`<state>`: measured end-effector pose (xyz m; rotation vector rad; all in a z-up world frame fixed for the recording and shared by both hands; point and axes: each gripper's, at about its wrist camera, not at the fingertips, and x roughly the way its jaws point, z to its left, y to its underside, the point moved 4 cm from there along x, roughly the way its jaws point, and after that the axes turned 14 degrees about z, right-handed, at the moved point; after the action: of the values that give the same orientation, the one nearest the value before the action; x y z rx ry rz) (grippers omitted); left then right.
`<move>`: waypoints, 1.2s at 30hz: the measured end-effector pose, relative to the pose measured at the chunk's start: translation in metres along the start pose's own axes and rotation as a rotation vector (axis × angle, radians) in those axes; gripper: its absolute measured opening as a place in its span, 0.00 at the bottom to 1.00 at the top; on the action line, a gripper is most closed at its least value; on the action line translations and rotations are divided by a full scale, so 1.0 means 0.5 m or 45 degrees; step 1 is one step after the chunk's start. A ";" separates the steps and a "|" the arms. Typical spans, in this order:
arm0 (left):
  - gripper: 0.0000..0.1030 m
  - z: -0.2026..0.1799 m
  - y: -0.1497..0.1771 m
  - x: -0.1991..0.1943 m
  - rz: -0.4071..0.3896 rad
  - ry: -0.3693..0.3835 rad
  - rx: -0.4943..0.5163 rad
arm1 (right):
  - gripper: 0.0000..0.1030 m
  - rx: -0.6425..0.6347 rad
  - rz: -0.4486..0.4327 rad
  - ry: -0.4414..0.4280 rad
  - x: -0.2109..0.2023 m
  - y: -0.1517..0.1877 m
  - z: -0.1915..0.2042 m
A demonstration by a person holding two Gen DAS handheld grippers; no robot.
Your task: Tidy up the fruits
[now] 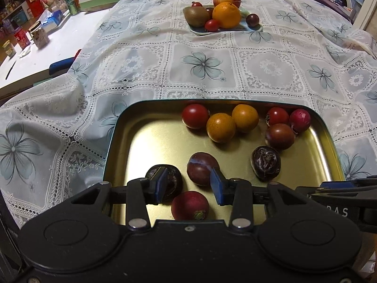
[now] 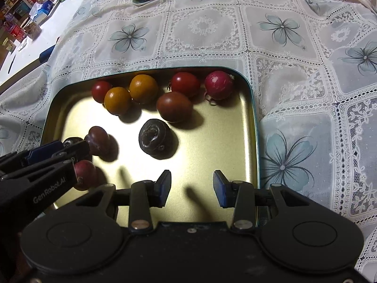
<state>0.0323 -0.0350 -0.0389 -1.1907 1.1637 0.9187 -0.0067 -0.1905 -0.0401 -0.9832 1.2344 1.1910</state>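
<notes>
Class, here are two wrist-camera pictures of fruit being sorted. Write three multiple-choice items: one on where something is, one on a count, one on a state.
1. Where does the big orange sit?
A. in the gold tin tray
B. on the far pale plate
C. on the bare cloth

2. How many small orange fruits lie in the gold tin tray?
A. one
B. two
C. four

3. What does the right hand-held gripper hold?
A. nothing
B. a plum
C. a kiwi

Answers: 1 B, it rests on the pale plate beside the kiwi. 2 B, a touching pair. 3 A, only tray floor shows between its pads.

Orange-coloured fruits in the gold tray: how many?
2, touching, at the tray's far edge: one nearer, one behind it. None seem hidden.
</notes>
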 end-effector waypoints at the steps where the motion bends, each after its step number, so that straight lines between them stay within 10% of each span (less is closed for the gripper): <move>1: 0.47 0.001 0.001 -0.001 -0.003 -0.006 -0.001 | 0.41 -0.002 0.000 0.001 -0.001 0.001 0.001; 36: 0.47 0.011 0.017 -0.006 0.025 -0.006 -0.028 | 0.41 -0.017 0.014 -0.003 0.000 0.014 0.007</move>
<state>0.0247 -0.0281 -0.0377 -1.1965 1.1658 0.9508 -0.0129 -0.1859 -0.0394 -0.9859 1.2330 1.2101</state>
